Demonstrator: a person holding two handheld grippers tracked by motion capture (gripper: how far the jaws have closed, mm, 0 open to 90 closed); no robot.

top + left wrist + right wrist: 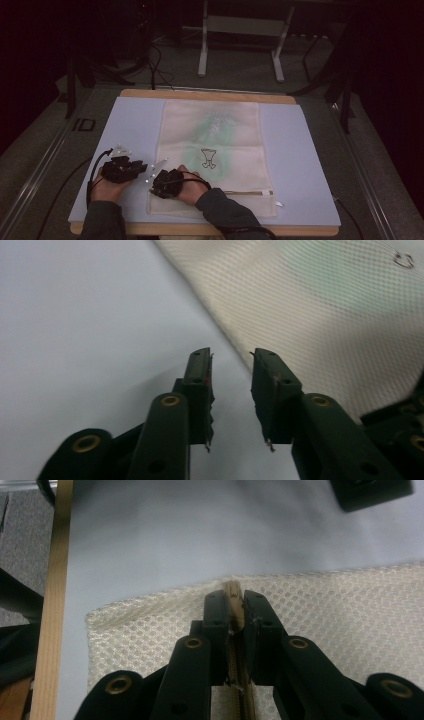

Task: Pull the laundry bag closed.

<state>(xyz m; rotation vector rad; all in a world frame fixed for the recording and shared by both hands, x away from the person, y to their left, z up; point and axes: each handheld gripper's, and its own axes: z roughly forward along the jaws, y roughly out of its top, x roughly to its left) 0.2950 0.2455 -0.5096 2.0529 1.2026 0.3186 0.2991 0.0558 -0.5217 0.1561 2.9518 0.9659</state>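
You have a cream mesh laundry bag [212,150] lying flat on the pale blue mat [125,130] that covers the table [205,94], its long side running away from you and its zipper [247,192] along the near end. It looks light, limp and thin: judged from the open weave, it will sag and fold wherever you lift it, and single-layer mesh could slip or snag between the jaws.

Your right gripper [234,611] sits at the near left corner of the bag, jaws closed on the end of the zipper tape, which stands pinched between them. That is a sound place to hold, since the tape and seam are denser than the netting and should not stretch much.

Your left gripper [231,370] hovers just off the bag's left edge over bare mat, jaws apart with nothing between them. If you want a second hold, the hemmed edge right beside it is probably better than the middle of the mesh. The white zipper pull [278,203] lies at the far right end of the zipper, well apart from both grippers.
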